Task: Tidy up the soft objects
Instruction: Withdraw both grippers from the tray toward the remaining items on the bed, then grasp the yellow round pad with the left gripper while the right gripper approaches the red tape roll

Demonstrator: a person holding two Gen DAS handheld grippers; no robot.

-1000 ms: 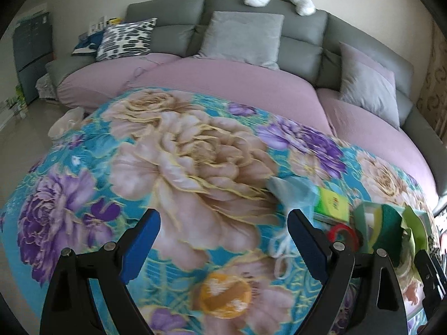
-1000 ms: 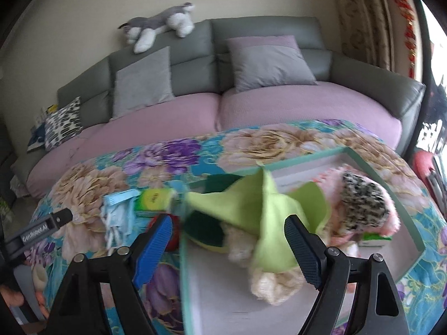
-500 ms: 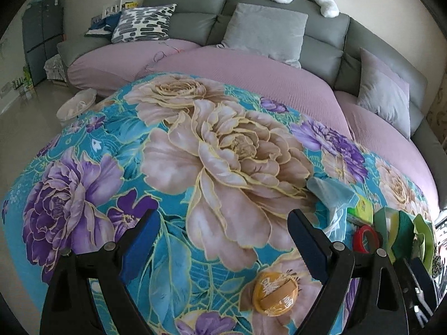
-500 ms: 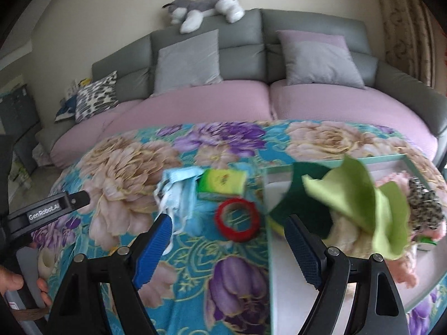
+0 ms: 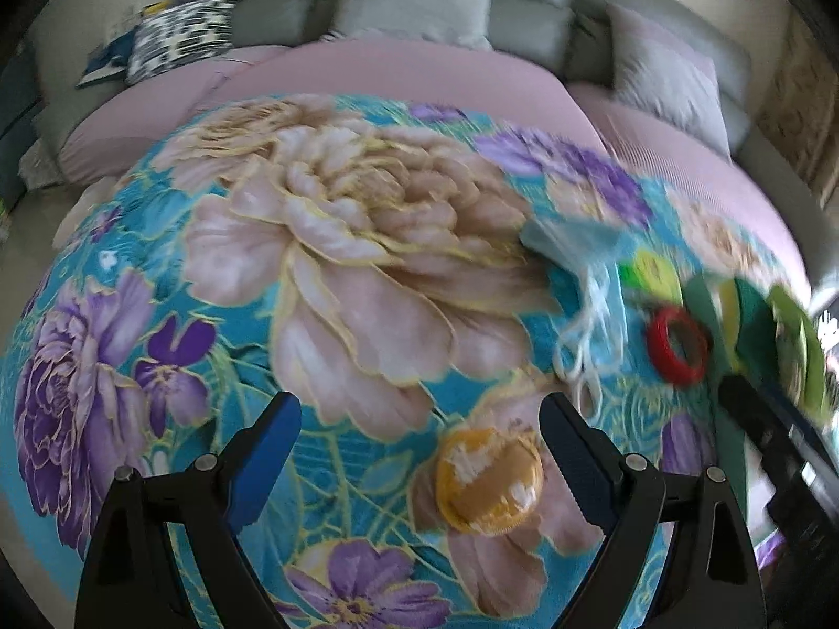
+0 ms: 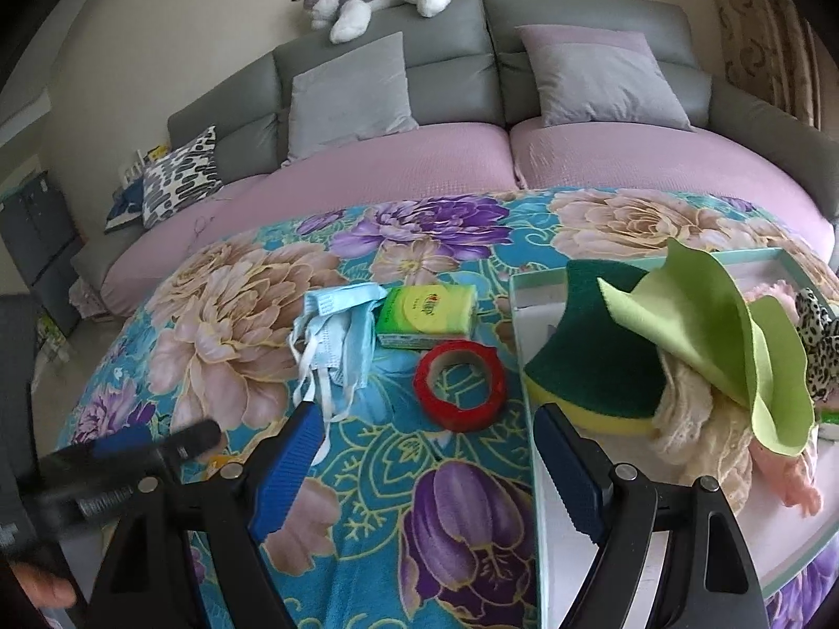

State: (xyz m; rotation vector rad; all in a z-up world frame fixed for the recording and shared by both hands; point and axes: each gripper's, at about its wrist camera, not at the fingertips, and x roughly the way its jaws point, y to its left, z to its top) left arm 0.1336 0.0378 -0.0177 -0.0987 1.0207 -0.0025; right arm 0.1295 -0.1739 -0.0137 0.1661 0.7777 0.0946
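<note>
Holding the left hand-held gripper [image 5: 419, 445] released and empty, we are hovering it over the floral blanket [image 5: 341, 241], with a round orange pad [image 5: 487, 479] lying between its spread fingers. Our right hand-held gripper [image 6: 425, 464] is likewise spread wide and gripping nothing, pointing at a red tape roll [image 6: 460, 385]; beyond it are lying blue face masks [image 6: 341, 335] and a green tissue pack [image 6: 427, 314]. Beside them, a white tray [image 6: 540, 304] is holding a green sponge [image 6: 592, 361] and a lime cloth [image 6: 723, 335]
</note>
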